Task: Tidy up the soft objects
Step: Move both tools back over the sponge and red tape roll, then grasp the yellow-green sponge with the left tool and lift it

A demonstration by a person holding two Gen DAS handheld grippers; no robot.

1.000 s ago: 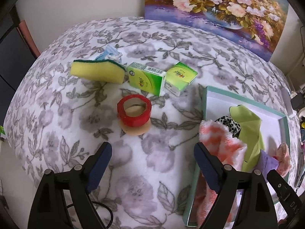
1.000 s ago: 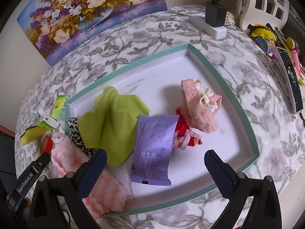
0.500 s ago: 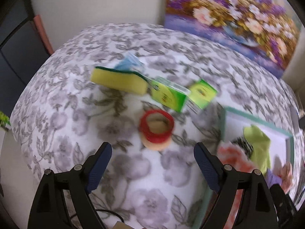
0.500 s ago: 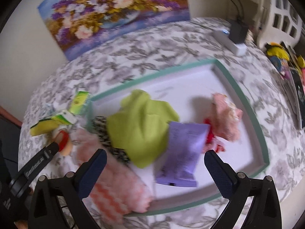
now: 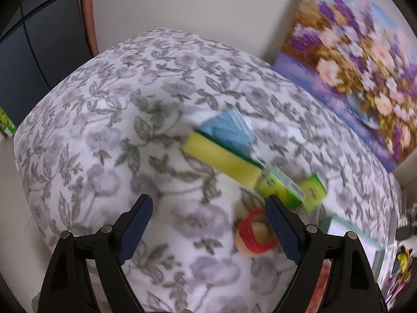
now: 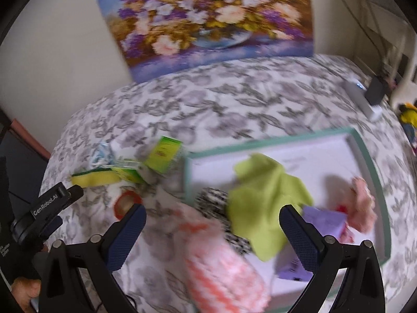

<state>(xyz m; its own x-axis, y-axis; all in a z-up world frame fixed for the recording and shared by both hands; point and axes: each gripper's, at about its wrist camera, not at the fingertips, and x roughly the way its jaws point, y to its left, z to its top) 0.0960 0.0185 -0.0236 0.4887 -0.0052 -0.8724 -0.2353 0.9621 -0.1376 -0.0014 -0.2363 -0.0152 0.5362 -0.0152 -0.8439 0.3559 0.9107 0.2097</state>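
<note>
A yellow sponge with a green back [image 5: 224,160] lies on the floral cloth, with a blue folded cloth [image 5: 226,129] behind it; the sponge also shows in the right wrist view [image 6: 93,178]. My left gripper [image 5: 208,225] is open and empty, short of the sponge. A teal-rimmed white tray [image 6: 370,161] holds a lime cloth [image 6: 265,195], a purple packet [image 6: 323,220], a pink plush item [image 6: 363,203] and a black-and-white piece [image 6: 213,200]. A pink-orange towel [image 6: 221,260] hangs over the tray's near edge. My right gripper [image 6: 212,233] is open and empty above it.
Two green boxes [image 5: 280,189] [image 5: 314,193] and a red tape roll [image 5: 256,232] lie right of the sponge. A flower painting [image 5: 359,60] leans on the wall. A white power strip with a black adapter [image 6: 365,96] sits at the far right. The table edge drops at the left.
Both grippers have swung left, away from the tray. The sponge has come nearer the middle of the left view. Both stayed open and empty.
</note>
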